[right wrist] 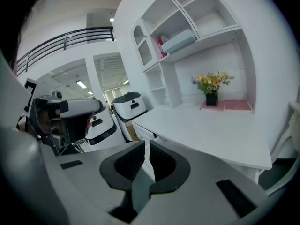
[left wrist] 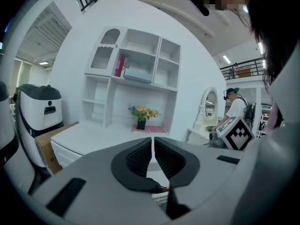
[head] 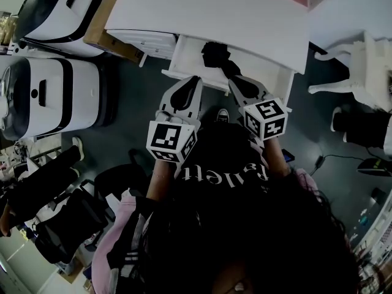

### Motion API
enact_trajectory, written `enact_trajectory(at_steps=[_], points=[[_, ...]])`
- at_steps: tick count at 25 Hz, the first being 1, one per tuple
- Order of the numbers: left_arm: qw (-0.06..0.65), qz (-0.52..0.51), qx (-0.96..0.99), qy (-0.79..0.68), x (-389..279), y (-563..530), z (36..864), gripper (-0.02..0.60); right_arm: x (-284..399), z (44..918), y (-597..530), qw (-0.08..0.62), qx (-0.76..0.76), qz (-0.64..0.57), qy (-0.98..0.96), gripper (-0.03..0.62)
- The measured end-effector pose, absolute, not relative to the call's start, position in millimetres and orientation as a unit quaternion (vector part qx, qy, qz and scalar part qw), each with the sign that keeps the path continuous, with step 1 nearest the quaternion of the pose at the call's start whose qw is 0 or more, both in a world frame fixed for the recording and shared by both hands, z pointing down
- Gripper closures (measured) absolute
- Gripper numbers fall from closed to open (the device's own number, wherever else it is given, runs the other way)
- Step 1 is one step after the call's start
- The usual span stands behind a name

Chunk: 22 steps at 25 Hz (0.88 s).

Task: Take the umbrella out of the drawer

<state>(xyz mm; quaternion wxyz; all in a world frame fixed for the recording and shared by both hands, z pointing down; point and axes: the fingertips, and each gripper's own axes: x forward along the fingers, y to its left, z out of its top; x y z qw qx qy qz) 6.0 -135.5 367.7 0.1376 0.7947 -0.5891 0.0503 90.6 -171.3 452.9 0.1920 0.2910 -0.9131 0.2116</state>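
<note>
A black folded umbrella [head: 215, 55] lies in the open white drawer [head: 187, 57] under the desk top [head: 245, 11]. My left gripper [head: 195, 79] points at the drawer's front edge, just left of the umbrella and short of it. Just right of the umbrella, also short of it, my right gripper [head: 235, 80] hovers at the drawer front. In the left gripper view the left gripper [left wrist: 153, 138] has its pads together with nothing between them. The right gripper [right wrist: 144, 143] is shut and empty too. Neither gripper view shows the umbrella.
Two large white-and-black machines [head: 55, 97] [head: 61, 5] and a cardboard box [head: 110, 38] stand left of the desk. A white chair [head: 361, 66] is at the right. A shelf unit with a flower vase [left wrist: 142, 114] rises at the desk's back. Another person [left wrist: 234, 109] stands far right.
</note>
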Motion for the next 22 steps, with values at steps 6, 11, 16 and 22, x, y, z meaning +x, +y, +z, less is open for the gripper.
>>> enact_trajectory(at_steps=[6,11,16,22], points=[[0.143,0.062,0.785,-0.599,1.6,-159.3,376.1,0.554,96.4,464.5,-193.2,0.191,0.292,0.224,-0.91,0.533],[0.149,0.063,0.785,-0.598,-9.3,-172.1,379.0,0.553,94.6,474.6,-203.0,0.196,0.304,0.235,-0.902,0.533],[0.153,0.077,0.799,-0.577,-21.9,-190.6,384.0,0.554,88.8,488.0,-214.9,0.208,0.328,0.251,-0.887,0.533],[0.155,0.084,0.816,-0.551,-42.6,-210.3,385.8,0.554,82.1,514.3,-231.1,0.227,0.362,0.261,-0.865,0.533]])
